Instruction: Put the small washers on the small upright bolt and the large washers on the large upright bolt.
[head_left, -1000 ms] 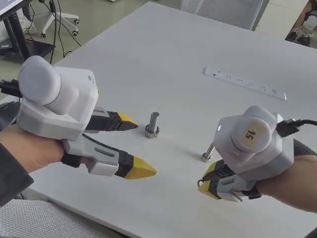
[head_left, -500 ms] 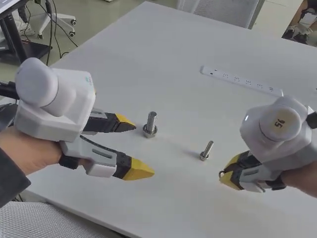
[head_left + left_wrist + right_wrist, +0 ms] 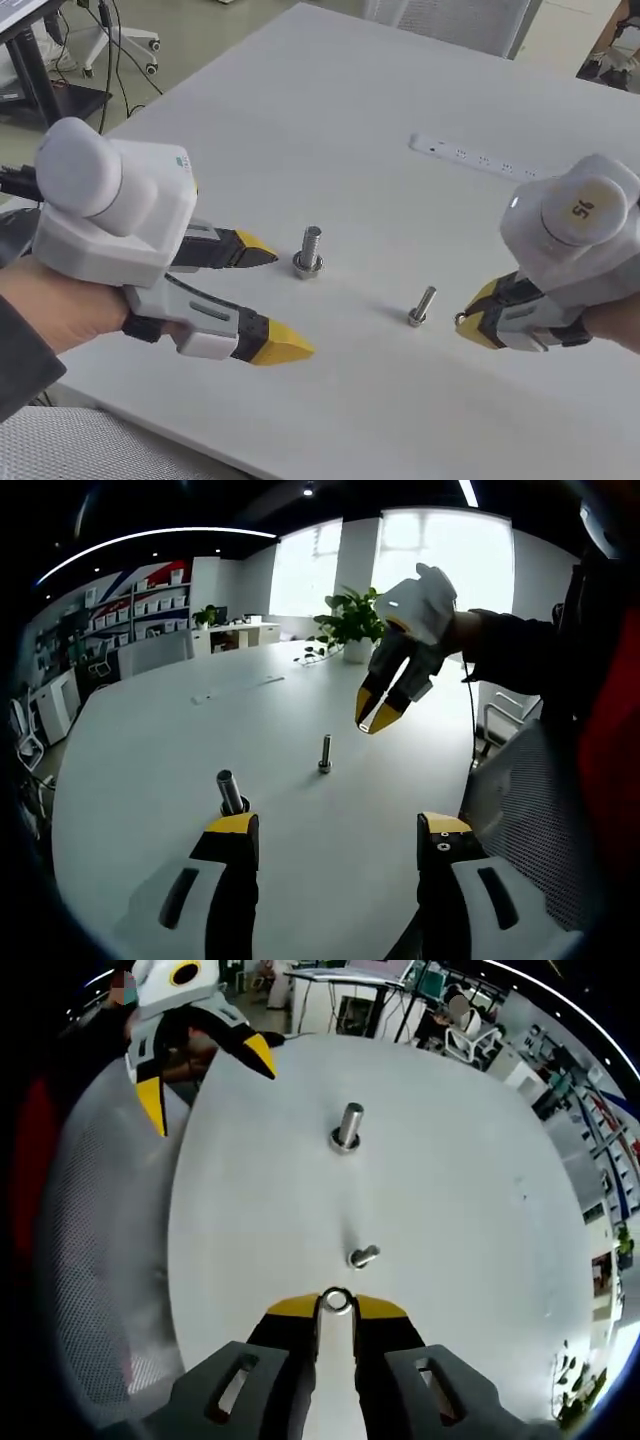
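The large bolt [image 3: 309, 250] stands upright at the table's middle with a washer at its base; it also appears as the large bolt [image 3: 231, 792] and the large bolt [image 3: 347, 1126]. To its right stands the small bolt [image 3: 421, 305], seen too as the small bolt [image 3: 325, 753] and the small bolt [image 3: 364, 1256]. My right gripper [image 3: 470, 326] hovers just right of the small bolt, shut on a washer [image 3: 336, 1301]. Left of the large bolt, my left gripper [image 3: 270, 297] is open with nothing between its fingers. The right gripper [image 3: 380, 705] hangs above the table.
A white power strip [image 3: 490, 160] lies at the back right of the white table [image 3: 330, 110]. A mesh chair [image 3: 80, 445] sits at the near table edge. An office chair [image 3: 450, 20] stands at the far edge.
My right gripper has moved right and slightly up, away from the small bolt, with the washer still in it. The left gripper has stayed put.
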The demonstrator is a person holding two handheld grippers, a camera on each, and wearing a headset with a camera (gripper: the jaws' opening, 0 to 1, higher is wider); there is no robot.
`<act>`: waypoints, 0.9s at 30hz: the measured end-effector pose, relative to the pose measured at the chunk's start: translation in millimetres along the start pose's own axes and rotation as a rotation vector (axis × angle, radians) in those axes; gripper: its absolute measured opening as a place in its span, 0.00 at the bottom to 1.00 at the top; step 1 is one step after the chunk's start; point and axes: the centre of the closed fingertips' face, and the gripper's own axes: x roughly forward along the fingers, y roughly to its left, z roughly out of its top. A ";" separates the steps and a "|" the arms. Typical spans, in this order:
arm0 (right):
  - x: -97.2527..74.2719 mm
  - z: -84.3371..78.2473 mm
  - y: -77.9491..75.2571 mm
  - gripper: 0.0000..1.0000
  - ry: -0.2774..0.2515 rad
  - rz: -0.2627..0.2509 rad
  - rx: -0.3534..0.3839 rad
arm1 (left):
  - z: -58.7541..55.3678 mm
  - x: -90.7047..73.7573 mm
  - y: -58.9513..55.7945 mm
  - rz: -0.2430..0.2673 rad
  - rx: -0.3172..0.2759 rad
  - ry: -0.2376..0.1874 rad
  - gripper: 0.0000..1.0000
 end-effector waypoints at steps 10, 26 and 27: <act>4.0 21.6 -14.0 0.13 -0.001 -0.016 -0.048 | -0.9 0.6 -0.5 -0.002 -0.001 0.000 0.63; 20.6 21.6 -21.3 0.13 0.049 0.018 -0.081 | -1.4 0.7 0.1 0.000 -0.004 -0.003 0.63; 21.3 21.1 -21.0 0.13 0.051 0.021 -0.082 | -1.5 0.8 0.1 -0.001 -0.005 -0.003 0.63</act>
